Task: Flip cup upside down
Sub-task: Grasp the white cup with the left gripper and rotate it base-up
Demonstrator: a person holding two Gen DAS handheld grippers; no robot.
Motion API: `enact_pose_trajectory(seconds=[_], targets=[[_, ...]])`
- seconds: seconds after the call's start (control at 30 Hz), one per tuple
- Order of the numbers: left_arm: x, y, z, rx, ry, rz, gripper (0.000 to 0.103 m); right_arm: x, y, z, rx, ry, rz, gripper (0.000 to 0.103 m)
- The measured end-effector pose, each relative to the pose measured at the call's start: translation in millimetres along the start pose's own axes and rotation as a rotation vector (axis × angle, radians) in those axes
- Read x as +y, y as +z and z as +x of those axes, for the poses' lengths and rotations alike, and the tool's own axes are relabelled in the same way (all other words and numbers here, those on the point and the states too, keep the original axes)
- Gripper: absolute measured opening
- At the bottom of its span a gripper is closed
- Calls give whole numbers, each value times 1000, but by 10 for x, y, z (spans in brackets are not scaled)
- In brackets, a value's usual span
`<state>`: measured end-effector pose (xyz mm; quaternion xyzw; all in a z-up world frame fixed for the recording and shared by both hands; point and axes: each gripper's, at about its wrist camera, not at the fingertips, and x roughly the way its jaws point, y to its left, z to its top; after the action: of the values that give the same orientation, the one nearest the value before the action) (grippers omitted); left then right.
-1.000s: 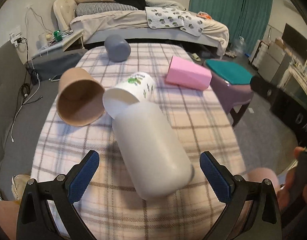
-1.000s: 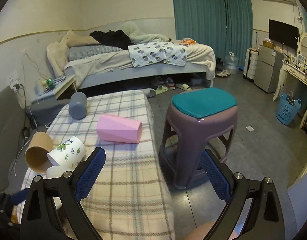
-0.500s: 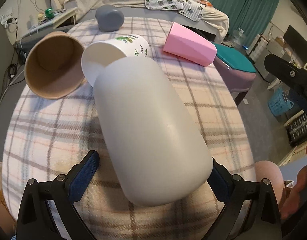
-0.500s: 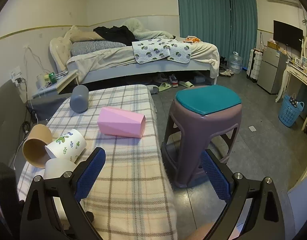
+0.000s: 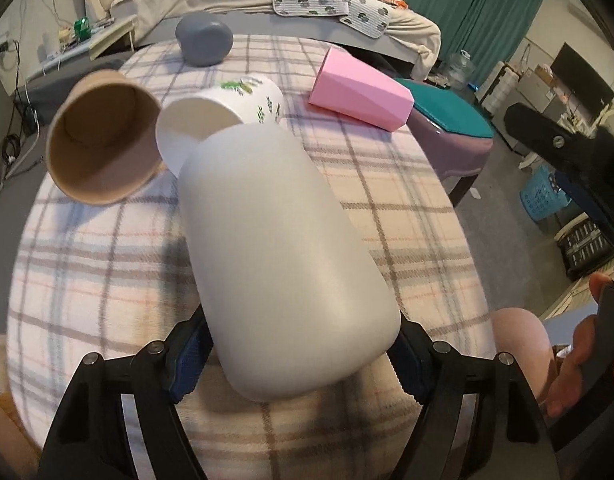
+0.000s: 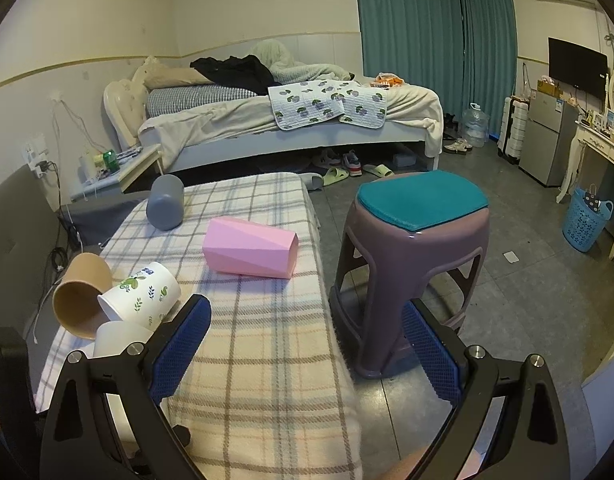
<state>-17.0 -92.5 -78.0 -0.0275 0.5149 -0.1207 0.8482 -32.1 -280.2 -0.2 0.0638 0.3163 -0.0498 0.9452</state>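
Note:
A plain white cup lies on its side on the plaid-covered table, its closed base toward me. My left gripper has its blue pads against both sides of the cup near the base and is shut on it. The cup also shows in the right wrist view, partly hidden by the fingers. My right gripper is open and empty, hovering over the table's near right edge.
Other cups lie on their sides on the table: a brown paper cup, a white cup with leaf print, a pink faceted cup and a grey cup. A purple stool with a teal cushion stands right of the table.
My left gripper moved forward around the white cup and its jaws closed onto the cup's sides. The right gripper rose slightly and stayed open.

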Motion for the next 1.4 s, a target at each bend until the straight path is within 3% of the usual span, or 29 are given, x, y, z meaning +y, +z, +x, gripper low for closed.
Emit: enact_pose_trajectory(seconds=[0.27,0.53,1.07,1.4], targets=[[-2,135,-250,-39,33,73,78,17,-15,24,10,8,9,96],[28,184,-324,-20,38,100,75,40,-42,55,30,18,16,96],[98,280,-358,100,-8,22,73,47,-46,113,52,24,32,97],[256,420,-162,101,34,-1,73,40,-43,131,54,21,24,97]])
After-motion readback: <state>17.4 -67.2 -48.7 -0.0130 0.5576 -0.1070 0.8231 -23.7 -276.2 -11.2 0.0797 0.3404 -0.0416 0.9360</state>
